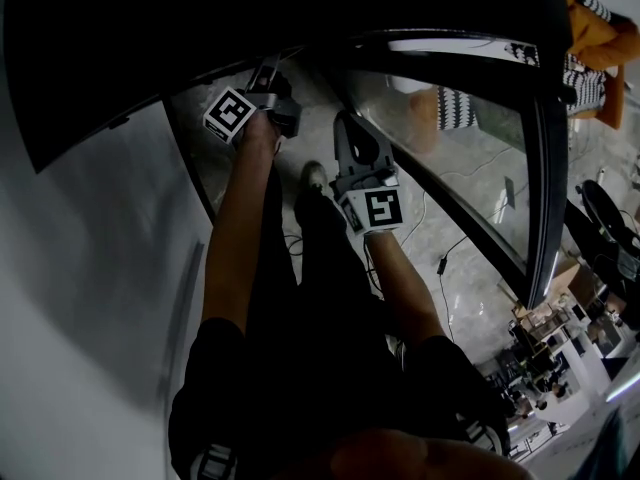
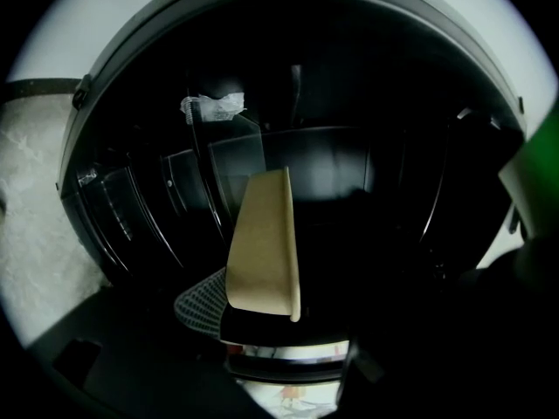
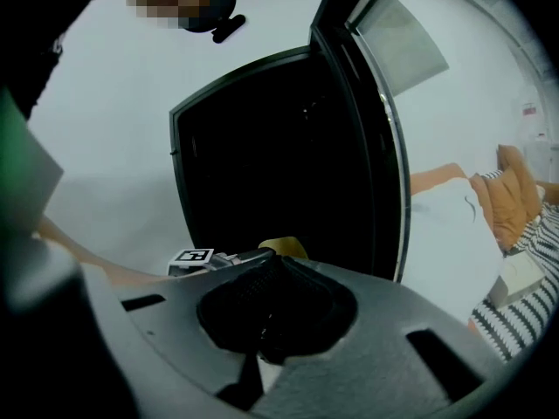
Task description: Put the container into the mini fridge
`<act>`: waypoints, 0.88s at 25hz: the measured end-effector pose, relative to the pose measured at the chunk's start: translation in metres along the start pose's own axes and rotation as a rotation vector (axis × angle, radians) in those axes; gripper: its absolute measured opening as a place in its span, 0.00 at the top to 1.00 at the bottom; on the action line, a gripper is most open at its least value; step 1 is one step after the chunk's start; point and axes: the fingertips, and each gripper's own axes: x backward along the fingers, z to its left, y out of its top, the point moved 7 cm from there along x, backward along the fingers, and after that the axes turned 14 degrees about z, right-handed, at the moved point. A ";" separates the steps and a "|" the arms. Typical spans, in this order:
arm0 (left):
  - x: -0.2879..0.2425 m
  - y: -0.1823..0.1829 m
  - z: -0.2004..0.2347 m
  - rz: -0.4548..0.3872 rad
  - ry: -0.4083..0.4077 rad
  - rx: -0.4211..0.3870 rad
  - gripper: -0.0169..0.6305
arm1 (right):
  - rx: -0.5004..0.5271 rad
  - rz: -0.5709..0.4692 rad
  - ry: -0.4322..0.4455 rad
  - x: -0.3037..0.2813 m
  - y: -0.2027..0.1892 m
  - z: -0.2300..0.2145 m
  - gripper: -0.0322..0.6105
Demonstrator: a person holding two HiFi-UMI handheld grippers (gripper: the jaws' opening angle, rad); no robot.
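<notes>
The black mini fridge [image 3: 253, 155] stands with its glass door [image 3: 380, 155] swung open. In the left gripper view a tan container [image 2: 262, 243] with a dark base stands on edge inside the dark fridge. My left gripper [image 2: 288, 321] is open around it. Its meshed left pad [image 2: 199, 308] lies close beside the container, and the right jaw stands well clear. In the head view the left gripper [image 1: 268, 78] reaches in under the fridge top. My right gripper [image 1: 347, 133] hangs outside in front of the opening, shut and empty. Its pads [image 3: 262, 343] meet.
The open door [image 1: 545, 168] runs along the right of both arms. Cables [image 1: 440, 258] trail over the pale floor. An orange and striped cushion [image 1: 590, 38] lies at the far right, and a cluttered table [image 1: 560, 348] stands lower right. My shoe [image 1: 314, 175] is below the grippers.
</notes>
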 end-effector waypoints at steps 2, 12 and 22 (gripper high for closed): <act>-0.001 -0.001 -0.002 0.014 0.000 -0.015 0.45 | 0.009 -0.026 -0.002 -0.014 0.007 -0.002 0.95; -0.003 -0.003 -0.008 0.068 0.138 -0.247 0.41 | 0.020 -0.053 0.012 -0.019 0.011 0.001 0.95; 0.007 -0.004 -0.006 0.131 0.291 -0.514 0.40 | 0.028 -0.015 -0.001 -0.003 -0.010 -0.007 0.95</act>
